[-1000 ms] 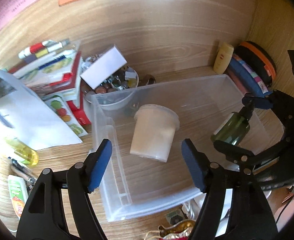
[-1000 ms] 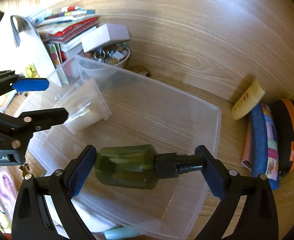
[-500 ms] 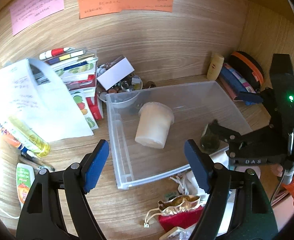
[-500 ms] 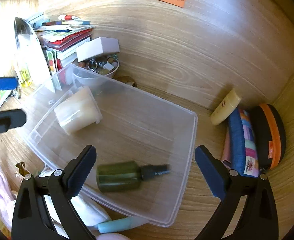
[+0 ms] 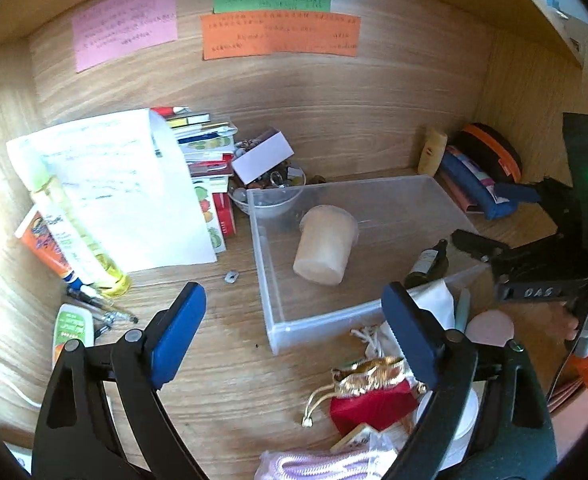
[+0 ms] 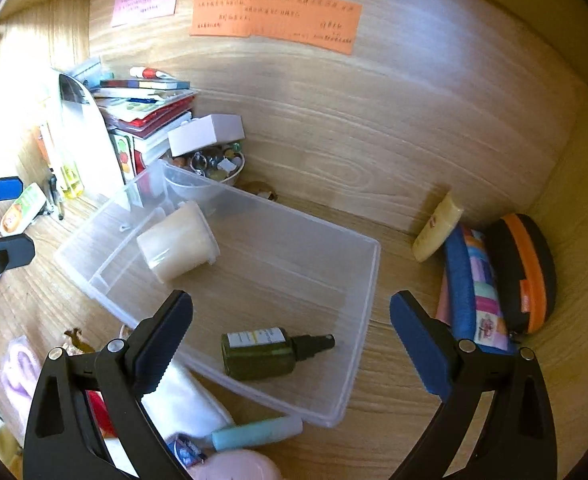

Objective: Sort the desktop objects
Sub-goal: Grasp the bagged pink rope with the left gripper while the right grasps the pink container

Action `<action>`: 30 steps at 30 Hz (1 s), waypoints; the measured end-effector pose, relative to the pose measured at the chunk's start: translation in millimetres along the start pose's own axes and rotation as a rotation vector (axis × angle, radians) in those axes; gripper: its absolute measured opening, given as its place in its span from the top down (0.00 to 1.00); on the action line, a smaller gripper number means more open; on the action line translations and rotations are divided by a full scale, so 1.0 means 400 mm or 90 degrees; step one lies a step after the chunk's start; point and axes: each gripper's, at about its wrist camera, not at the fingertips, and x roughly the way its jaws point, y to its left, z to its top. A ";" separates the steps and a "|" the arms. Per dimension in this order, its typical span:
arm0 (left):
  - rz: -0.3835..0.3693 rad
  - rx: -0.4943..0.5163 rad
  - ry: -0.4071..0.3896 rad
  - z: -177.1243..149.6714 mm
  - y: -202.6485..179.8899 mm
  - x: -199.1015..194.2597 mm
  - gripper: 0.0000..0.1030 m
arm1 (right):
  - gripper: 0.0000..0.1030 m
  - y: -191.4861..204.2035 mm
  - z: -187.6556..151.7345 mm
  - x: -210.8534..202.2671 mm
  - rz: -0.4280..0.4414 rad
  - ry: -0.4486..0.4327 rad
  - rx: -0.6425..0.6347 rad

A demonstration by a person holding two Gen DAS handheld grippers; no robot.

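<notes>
Now both grippers are empty, left gripper point(image 5: 294, 332) jaws opening, right gripper point(image 6: 292, 344) wide; pouch point(image 5: 367, 390) sits at 5 o'clock of your left, nearer it.

You're at a home study desk point(image 5: 222, 380): a wooden alcove with sticky notes point(image 5: 280, 36) at the top of the frame, stacked books point(image 5: 210, 160) and pens point(image 5: 98, 308) at left.

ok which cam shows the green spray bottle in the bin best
The right wrist view. There the green spray bottle lies on its side in the clear bin, seen whole, with label and black nozzle showing. The left wrist view shows only its upper part, small, behind the bin's near wall.
</notes>
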 end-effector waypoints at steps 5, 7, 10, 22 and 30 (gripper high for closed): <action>-0.017 -0.007 0.004 -0.060 0.001 -0.025 0.12 | 0.04 -0.021 -0.043 -0.046 0.007 -0.010 0.012; -0.025 -0.017 -0.010 -0.092 0.006 -0.035 0.12 | 0.04 -0.027 -0.070 -0.072 0.023 -0.016 0.022; -0.012 -0.008 -0.007 -0.139 0.007 -0.040 0.12 | 0.04 -0.025 -0.105 -0.106 0.034 -0.029 0.026; 0.005 -0.041 0.122 -0.321 0.046 -0.017 0.11 | 0.04 0.053 -0.254 -0.168 0.019 -0.037 -0.027; 0.029 -0.020 0.150 -0.404 0.034 -0.080 0.11 | 0.04 0.050 -0.316 -0.167 0.013 -0.012 -0.019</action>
